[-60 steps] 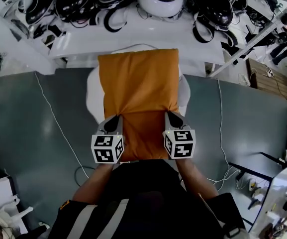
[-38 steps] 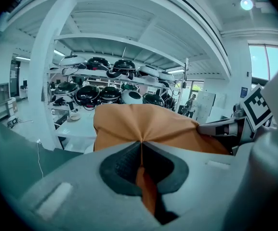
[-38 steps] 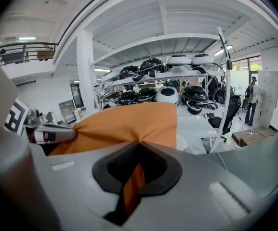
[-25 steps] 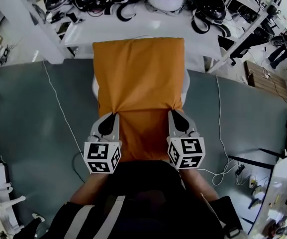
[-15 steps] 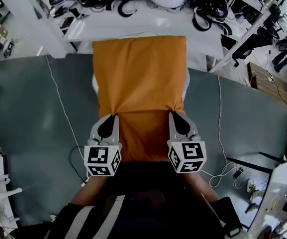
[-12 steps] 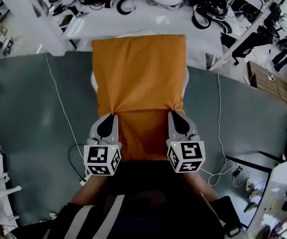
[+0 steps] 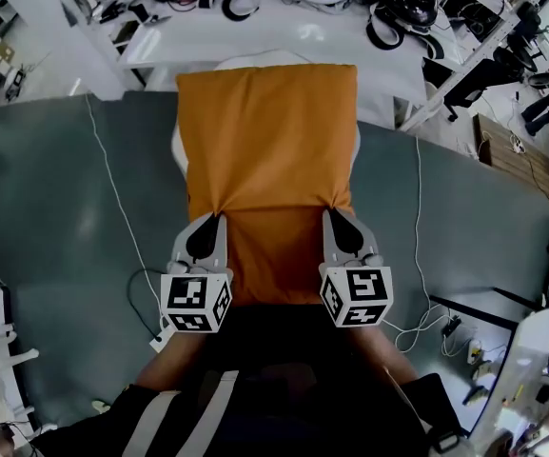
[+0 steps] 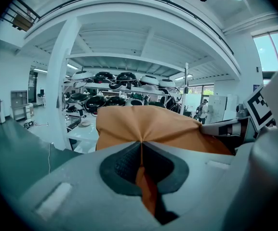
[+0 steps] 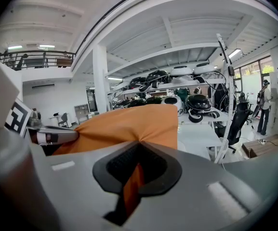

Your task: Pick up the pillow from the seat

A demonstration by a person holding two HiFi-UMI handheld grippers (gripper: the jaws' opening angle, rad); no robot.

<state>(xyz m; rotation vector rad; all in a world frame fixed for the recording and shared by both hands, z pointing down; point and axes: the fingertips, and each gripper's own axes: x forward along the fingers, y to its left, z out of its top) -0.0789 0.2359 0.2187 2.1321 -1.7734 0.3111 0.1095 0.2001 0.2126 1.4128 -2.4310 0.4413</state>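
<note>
The orange pillow [image 7: 266, 150] hangs lifted in front of me, covering most of the white seat [image 7: 354, 156] below it. My left gripper [image 7: 219, 219] is shut on the pillow's left edge, and the fabric puckers at its tips. My right gripper [image 7: 332, 215] is shut on the pillow's right edge in the same way. In the left gripper view the orange cloth [image 8: 143, 126] is pinched between the closed jaws of the left gripper [image 8: 141, 146]. The right gripper view shows the pillow [image 9: 129, 124] bunched into the jaws of the right gripper [image 9: 138, 146].
A white table [image 7: 284, 41] with several helmets and headsets [image 7: 398, 3] stands just beyond the seat. White cables [image 7: 112, 217] trail over the grey floor on both sides. A metal frame leg [image 7: 464, 74] slants at the right.
The pillow has come up off the seat and closer to me, held by both grippers; it looks larger and hides more of the seat than earlier.
</note>
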